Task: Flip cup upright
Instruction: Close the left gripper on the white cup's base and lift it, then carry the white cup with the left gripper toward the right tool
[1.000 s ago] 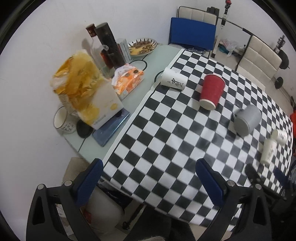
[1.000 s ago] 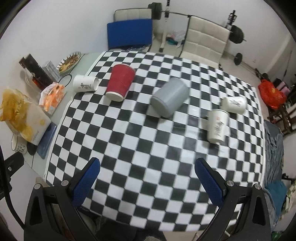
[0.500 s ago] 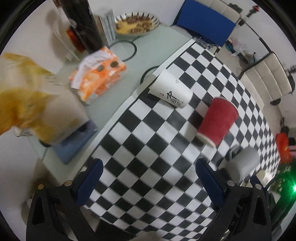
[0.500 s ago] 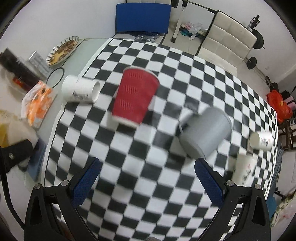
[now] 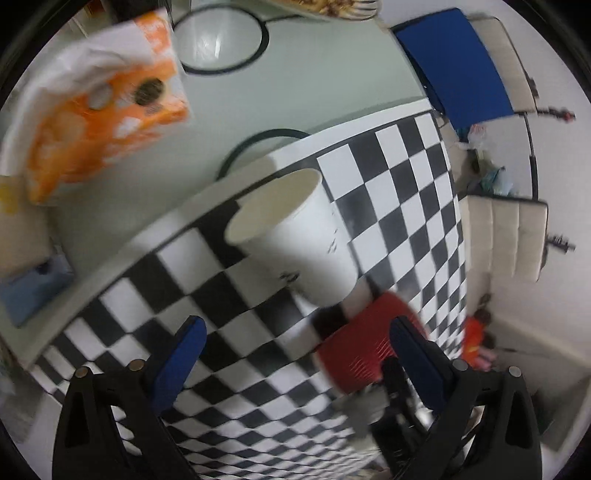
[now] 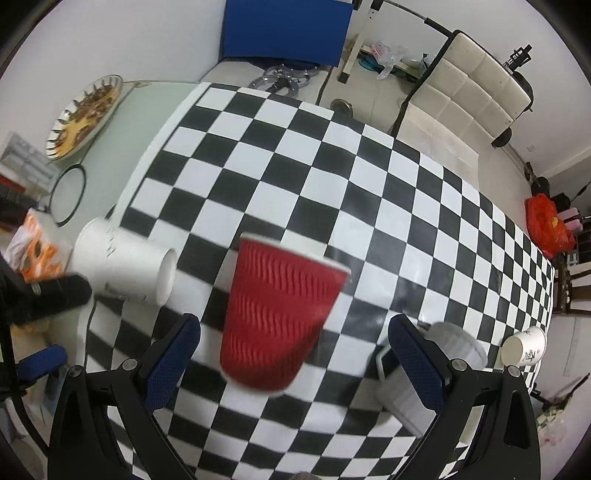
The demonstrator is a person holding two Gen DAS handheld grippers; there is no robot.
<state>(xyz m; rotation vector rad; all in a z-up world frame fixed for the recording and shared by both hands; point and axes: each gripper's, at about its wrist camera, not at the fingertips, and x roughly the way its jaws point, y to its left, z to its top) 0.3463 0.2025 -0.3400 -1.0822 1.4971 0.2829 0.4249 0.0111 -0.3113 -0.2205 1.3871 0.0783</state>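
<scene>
Both grippers have closed in: spread left gripper [image 5: 293, 349] nears the toppled white cup [image 5: 295, 240], spread right gripper [image 6: 293, 347] the red cup [image 6: 277, 314], both light, crushable paper best pinched gently mid-wall.

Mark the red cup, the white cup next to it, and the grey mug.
red cup [image 6: 277, 314], right wrist view, ribbed side wall
white cup [image 5: 306, 240], left wrist view, side wall
grey mug [image 6: 454, 341], right wrist view, rounded side wall

White walls [image 6: 129, 37] and a pale floor [image 6: 369, 85] are seen behind the table's far edge, where a cream chair [image 6: 476, 96] and a blue chair [image 6: 284, 26] are placed.
</scene>
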